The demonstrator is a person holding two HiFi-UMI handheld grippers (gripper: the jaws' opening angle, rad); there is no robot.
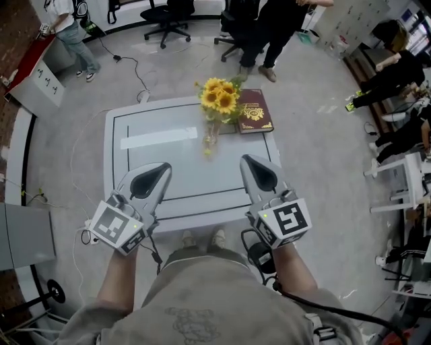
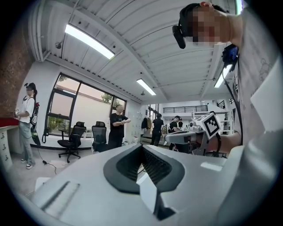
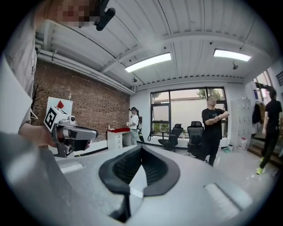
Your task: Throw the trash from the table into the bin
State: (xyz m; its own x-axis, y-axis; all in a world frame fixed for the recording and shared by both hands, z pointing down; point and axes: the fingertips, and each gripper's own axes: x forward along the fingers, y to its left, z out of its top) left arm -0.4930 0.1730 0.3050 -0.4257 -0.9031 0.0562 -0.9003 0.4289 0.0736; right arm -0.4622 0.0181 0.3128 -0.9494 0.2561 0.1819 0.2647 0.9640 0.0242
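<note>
Head view, looking steeply down: a person's shirt & shorts fill the bottom edge, forearms reaching fwd. Each hand holds a grey two-jaw tool w/ a marker cube at the wrist end.

The left gripper (image 1: 160,170) hovers over the near left part of a white table (image 1: 118,175), nose pointing away & slightly right. Its own view shows the jaws pressed together w/ nothing btwn them. The right gripper (image 1: 250,163) hovers over the near right part, nose pointing away & slightly left. Its jaws are also closed tight & empty. The two tools are well apart, neither touching the table top.

Farther back on the table's left half lies a pale strip (image 1: 158,138), long axis running left-right across the table. Can't tell if it is paper trash or glare from a ceiling light.

At the far edge, mid-table, sunflowers (image 1: 219,96) stand in a clear vase (image 1: 211,135). A dark red book (image 1: 255,111) lies flat just right of them, long axis pointing away.

Beyond the table: grey floor, a black office chair (image 1: 166,17) & standing people (image 1: 269,27).
</note>
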